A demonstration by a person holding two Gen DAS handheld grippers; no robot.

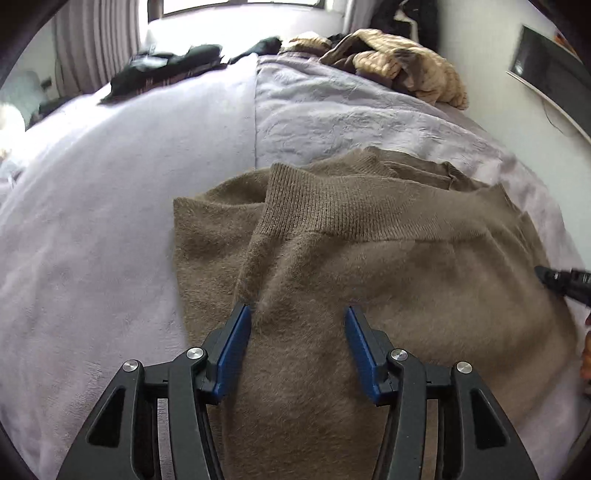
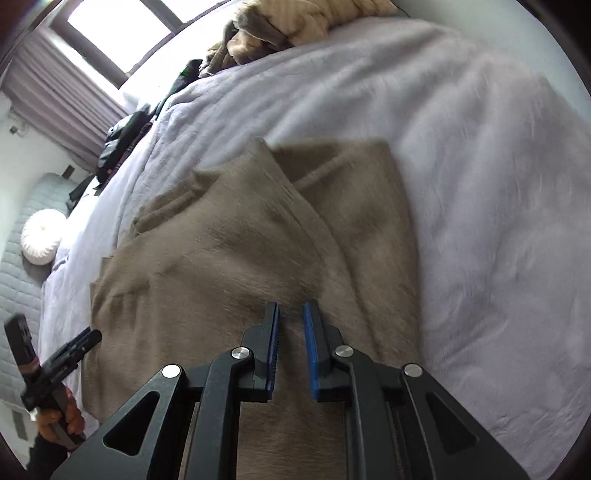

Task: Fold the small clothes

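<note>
Covering the bed (image 1: 110, 221), a lilac blanket under brown sweater (image 1: 332, 258).

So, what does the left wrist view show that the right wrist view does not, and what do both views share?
Only the left wrist view shows the sweater's ribbed band and a dark framed panel on the wall. Only the right wrist view shows a round white cushion and the person's hand holding the left hand-held gripper. Both show the brown sweater on the pale bed cover, dark clothes, a beige blanket, curtains and a window.
</note>
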